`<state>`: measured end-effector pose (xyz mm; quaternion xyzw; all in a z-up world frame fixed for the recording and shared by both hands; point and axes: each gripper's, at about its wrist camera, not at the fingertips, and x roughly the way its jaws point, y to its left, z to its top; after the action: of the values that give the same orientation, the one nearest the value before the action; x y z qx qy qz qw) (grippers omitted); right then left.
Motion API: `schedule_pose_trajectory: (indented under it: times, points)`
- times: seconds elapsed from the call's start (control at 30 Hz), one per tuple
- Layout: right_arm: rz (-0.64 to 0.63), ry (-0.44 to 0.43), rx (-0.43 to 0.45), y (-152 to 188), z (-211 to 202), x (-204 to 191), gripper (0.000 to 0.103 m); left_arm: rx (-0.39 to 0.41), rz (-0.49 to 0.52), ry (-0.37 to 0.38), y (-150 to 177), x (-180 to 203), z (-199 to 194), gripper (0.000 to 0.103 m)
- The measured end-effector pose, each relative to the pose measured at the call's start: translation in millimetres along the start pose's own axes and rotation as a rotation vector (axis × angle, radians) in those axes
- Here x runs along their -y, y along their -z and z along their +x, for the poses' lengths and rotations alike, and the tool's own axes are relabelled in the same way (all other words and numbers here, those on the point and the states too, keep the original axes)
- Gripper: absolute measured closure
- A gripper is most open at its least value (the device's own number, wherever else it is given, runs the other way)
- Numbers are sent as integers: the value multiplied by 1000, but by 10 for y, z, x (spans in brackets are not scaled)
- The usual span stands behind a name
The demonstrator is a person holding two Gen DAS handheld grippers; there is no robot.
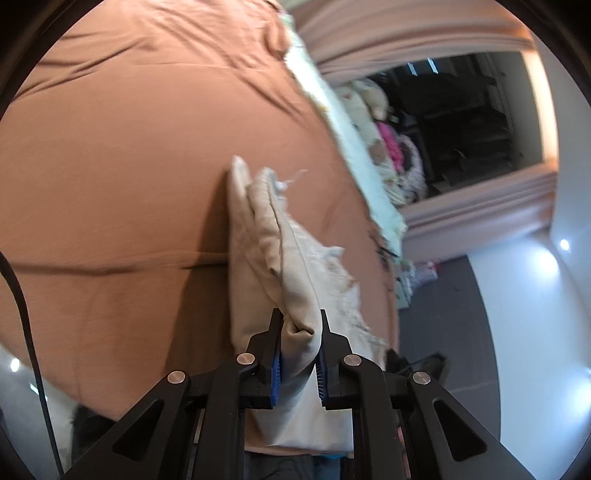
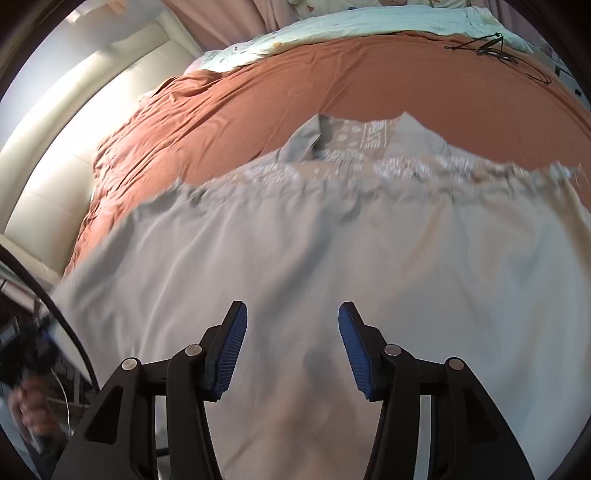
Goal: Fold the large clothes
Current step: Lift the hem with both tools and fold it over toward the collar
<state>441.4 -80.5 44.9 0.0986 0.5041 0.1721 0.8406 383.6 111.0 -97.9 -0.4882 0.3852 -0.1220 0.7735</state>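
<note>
A large beige garment (image 2: 295,236) with pale embroidery and a frayed hem lies spread on a bed with a rust-orange cover (image 2: 369,81). My right gripper (image 2: 292,325) is open and empty, just above the plain part of the cloth. My left gripper (image 1: 300,332) is shut on a bunched edge of the same garment (image 1: 269,229), and the cloth trails away from the blue pads (image 1: 276,373) over the orange cover (image 1: 129,147). The garment looks blurred in the right wrist view.
A pale floral quilt (image 2: 351,26) lies along the far side of the bed, with a black cable (image 2: 491,46) on the cover. A cream padded headboard (image 2: 74,147) is at the left. The left wrist view shows a dark closet (image 1: 454,122) and grey floor (image 1: 443,314).
</note>
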Motion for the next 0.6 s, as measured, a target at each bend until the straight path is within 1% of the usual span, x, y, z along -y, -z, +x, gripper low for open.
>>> schedule_pose_trajectory:
  times: [0.17, 0.2, 0.23, 0.27, 0.3, 0.37, 0.47, 0.53, 0.6]
  points:
    - [-1, -25, 14, 402, -159, 33, 54, -26, 64, 60, -49, 375, 90, 89]
    - [13, -33, 7, 500, -167, 61, 57, -31, 74, 71, -69, 443, 108, 89]
    - [19, -39, -1, 574, -182, 72, 67, -36, 86, 82, -84, 528, 133, 89]
    - [24, -47, -11, 648, -203, 74, 72, -40, 97, 90, -96, 599, 157, 89]
    - [34, -58, -26, 743, -193, 97, 73, -43, 110, 98, -109, 674, 176, 89]
    - [46, -72, -48, 878, -186, 119, 81, -51, 137, 118, -131, 844, 222, 89]
    - [50, -80, -76, 1049, -135, 121, 83, -64, 159, 148, -163, 1049, 285, 89]
    - [49, -65, -74, 1153, -101, 129, 83, -83, 169, 174, -155, 1174, 342, 89]
    - [74, -75, -63, 1217, -85, 176, 83, -103, 177, 190, -122, 1278, 411, 89]
